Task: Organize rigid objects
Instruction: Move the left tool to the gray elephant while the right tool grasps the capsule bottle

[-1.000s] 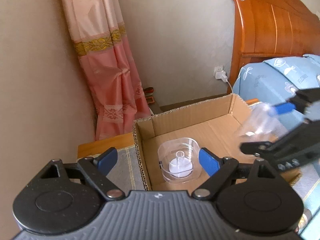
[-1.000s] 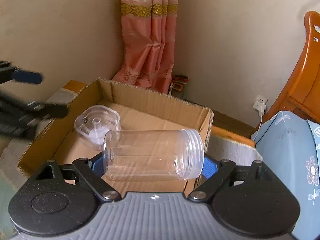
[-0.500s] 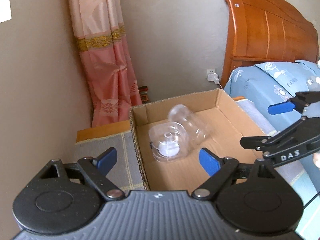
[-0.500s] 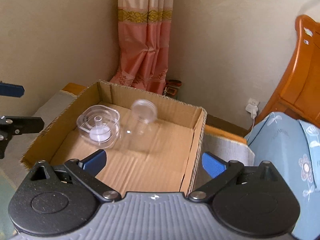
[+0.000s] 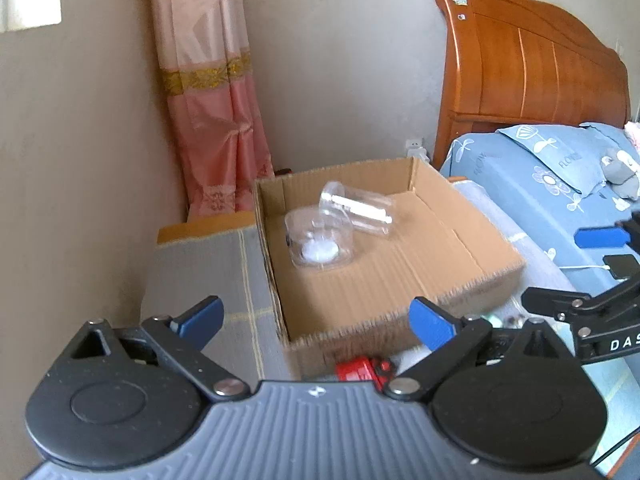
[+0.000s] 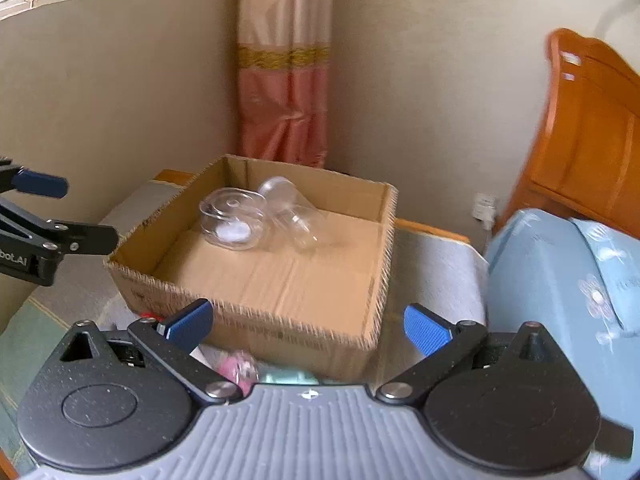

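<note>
Two clear items: both lie inside the cardboard box [image 5: 460,248], at its far left corner by the wall.
Clear jar [image 5: 356,210]: on its side on the box floor, base toward the far wall, mouth toward the box centre; in the right wrist view it is at [image 6: 294,210].
Squat clear container [image 5: 320,242]: upright on the box floor, touching or just in front of the jar, with a white piece showing inside it; seen also at [image 6: 234,218].
Box position: open-topped, resting on a grey woven cloth [image 5: 208,268] that covers a low wooden stand; the bed [image 5: 540,184] with blue flowered bedding stands just to the right of the box.
Left tongs [image 5: 316,318]: wide apart, having just been opening, nothing between the blue pads; they hang over the near left corner of the box.
Right tongs [image 6: 308,326]: spread fully wide, having just been opening, nothing between them; they hang before the near wall of the box.
Near the box front: a small red object [image 5: 362,368] lies just outside the near wall; a pink object [image 6: 238,366] shows there too, too blurred to tell what it is.
Behind the box: a pink curtain [image 5: 216,120] with a gold band hangs in the room corner; a wooden headboard [image 5: 532,64] rises to the right.
</note>
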Motion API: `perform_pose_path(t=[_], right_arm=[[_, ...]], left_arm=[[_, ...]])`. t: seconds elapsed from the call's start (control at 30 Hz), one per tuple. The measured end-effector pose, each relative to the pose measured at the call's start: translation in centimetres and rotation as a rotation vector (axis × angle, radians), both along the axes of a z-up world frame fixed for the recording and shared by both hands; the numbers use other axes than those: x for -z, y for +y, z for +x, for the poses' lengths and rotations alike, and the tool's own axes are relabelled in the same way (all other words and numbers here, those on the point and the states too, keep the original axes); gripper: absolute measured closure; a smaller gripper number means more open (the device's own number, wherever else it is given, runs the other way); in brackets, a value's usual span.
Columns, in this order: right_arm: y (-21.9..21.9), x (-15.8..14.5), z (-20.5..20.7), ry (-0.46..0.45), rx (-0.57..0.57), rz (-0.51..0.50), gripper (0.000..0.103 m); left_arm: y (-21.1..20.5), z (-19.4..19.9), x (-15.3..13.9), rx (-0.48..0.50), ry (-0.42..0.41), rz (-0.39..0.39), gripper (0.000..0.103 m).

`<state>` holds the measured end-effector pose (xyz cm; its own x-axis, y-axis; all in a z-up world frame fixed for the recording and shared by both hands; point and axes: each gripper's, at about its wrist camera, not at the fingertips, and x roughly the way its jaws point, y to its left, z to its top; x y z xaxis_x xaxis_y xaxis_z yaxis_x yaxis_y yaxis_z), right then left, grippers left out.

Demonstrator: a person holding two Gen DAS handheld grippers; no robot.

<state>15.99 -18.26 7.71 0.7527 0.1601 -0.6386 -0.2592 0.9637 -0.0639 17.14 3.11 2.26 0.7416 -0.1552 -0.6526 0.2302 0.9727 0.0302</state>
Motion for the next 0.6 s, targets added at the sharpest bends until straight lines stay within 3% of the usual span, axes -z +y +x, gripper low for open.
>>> perform_pose_path(t=[0.37, 0.6], right_arm=[[-1.4, 5.1, -5.7, 0.031, 0.203, 0.094, 0.000], [-0.3, 8.0, -6.0, 0.059, 0.244, 0.084, 0.000]], left_arm=[[1.4, -6.3, 3.9, -0.060, -0.057, -0.019, 0.003], [1.8, -8.8, 6.5, -0.006, -0.021, -0.039, 0.003]])
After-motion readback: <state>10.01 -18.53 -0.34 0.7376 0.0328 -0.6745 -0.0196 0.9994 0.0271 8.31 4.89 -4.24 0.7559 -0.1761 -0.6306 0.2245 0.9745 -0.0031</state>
